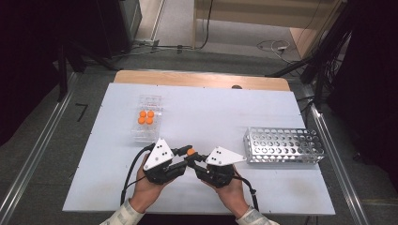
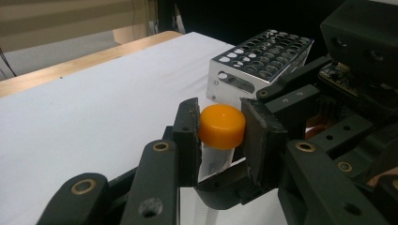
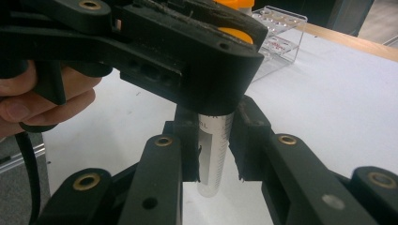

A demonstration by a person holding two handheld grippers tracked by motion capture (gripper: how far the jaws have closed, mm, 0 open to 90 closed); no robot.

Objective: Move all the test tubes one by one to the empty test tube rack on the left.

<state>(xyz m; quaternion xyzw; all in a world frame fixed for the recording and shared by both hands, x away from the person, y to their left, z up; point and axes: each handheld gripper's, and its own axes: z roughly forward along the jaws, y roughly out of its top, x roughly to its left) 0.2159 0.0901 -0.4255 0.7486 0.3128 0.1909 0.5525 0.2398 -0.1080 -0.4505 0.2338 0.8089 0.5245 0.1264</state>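
A clear tube (image 3: 214, 150) with an orange cap (image 2: 221, 125) is held upright between both grippers, just above the white table (image 1: 211, 112) near its front edge. My left gripper (image 2: 219, 133) is shut on the orange cap, one pad on each side of it. My right gripper (image 3: 213, 140) is shut on the tube's clear body lower down. In the right gripper view, the left gripper (image 3: 187, 51) crosses over the tube's top and hides most of the cap. In the high view the two grippers, left gripper (image 1: 184, 153) and right gripper (image 1: 193, 160), meet at the cap (image 1: 190, 151).
A clear plastic rack (image 1: 148, 123) with several orange-capped tubes (image 1: 146, 117) stands at the middle left of the table. A perforated metal rack (image 1: 284, 145) stands at the right, close to the right gripper. The table's wooden far edge (image 1: 202, 78) lies beyond.
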